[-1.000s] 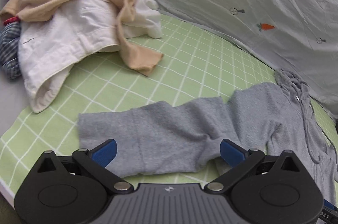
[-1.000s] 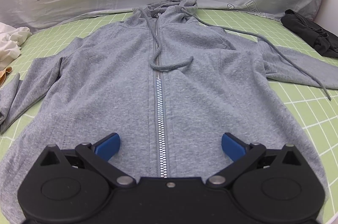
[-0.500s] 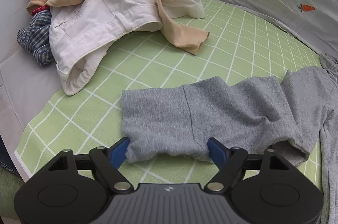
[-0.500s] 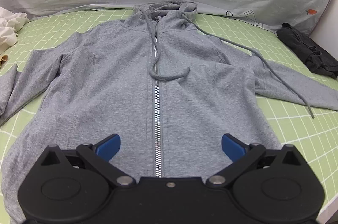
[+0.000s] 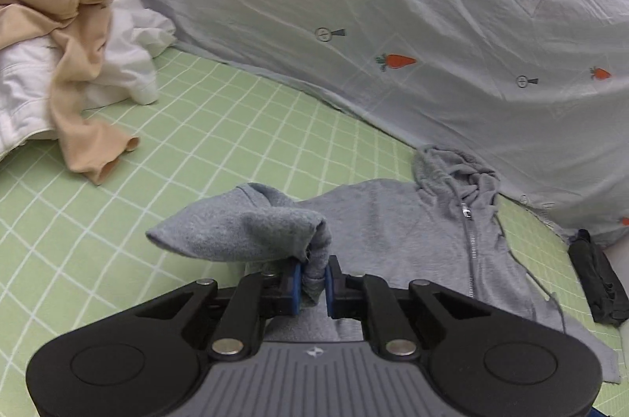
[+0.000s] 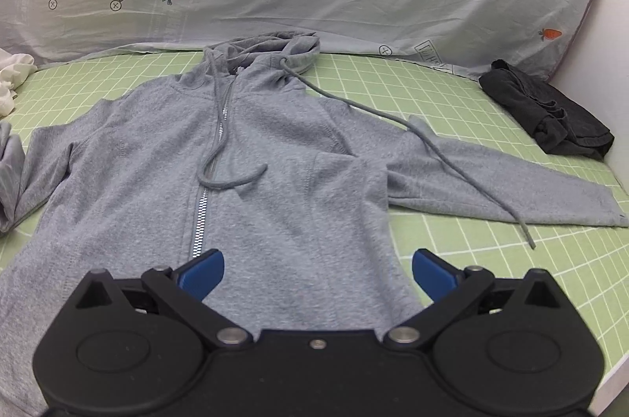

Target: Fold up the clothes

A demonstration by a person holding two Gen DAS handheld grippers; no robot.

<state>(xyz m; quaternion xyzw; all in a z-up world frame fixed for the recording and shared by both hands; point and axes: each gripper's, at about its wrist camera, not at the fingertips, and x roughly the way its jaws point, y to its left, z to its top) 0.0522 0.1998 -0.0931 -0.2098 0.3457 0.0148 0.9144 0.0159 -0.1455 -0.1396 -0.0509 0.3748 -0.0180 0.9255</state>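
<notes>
Fingers of the left gripper [image 5: 313, 285] were clamped on the cuff of the grey hoodie's [image 6: 251, 181] sleeve [image 5: 243, 232], lifted above the green sheet [image 5: 236, 126] where the hoodie lay zipped and face-up, while the right gripper [image 6: 316, 273] hovered spread over its hem, so the sleeve fold seemed under way, calling next for laying that sleeve across the chest.

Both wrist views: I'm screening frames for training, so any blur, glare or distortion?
Left wrist view: sharp, soft even light, grid lines on the green checked sheet bow from fisheye. Right wrist view: equally sharp, no glare, dark corners, grey hoodie evenly lit.
</notes>
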